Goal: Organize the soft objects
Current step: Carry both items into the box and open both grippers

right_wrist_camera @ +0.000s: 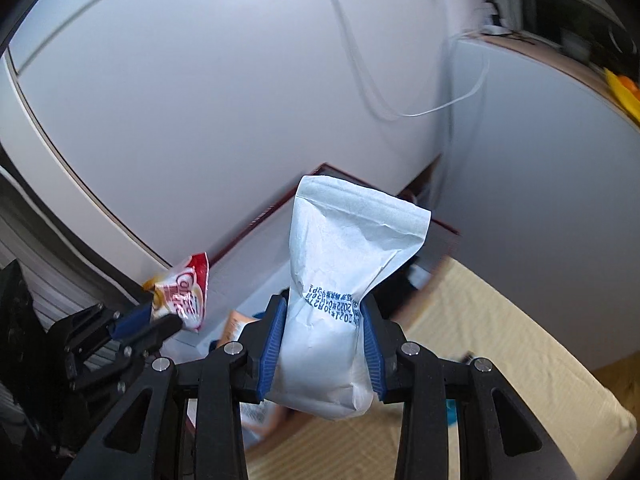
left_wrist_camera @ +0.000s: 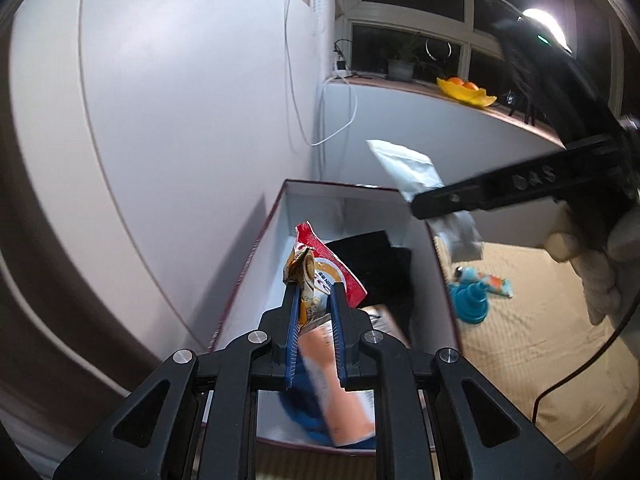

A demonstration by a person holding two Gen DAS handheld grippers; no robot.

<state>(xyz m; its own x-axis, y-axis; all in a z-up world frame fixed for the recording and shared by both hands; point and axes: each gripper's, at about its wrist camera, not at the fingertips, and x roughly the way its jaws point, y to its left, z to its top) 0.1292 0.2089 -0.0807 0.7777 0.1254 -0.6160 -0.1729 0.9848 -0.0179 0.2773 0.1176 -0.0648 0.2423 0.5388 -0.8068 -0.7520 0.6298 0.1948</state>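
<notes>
Ribbed blue fingers (right_wrist_camera: 275, 330) pinch crinkled white pouch (right_wrist_camera: 344, 280).

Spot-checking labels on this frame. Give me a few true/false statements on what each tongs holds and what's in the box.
1. The left tongs are shut on a red and white snack packet. True.
2. The right tongs are open and hold nothing. False: they pinch a white pouch at its middle.
3. The white pouch lies inside the box. False: it is held in the air, above the box's right wall.
4. A black cloth lies inside the box. True.
5. A blue toy sits on the beige bed cover outside the box. True.
</notes>
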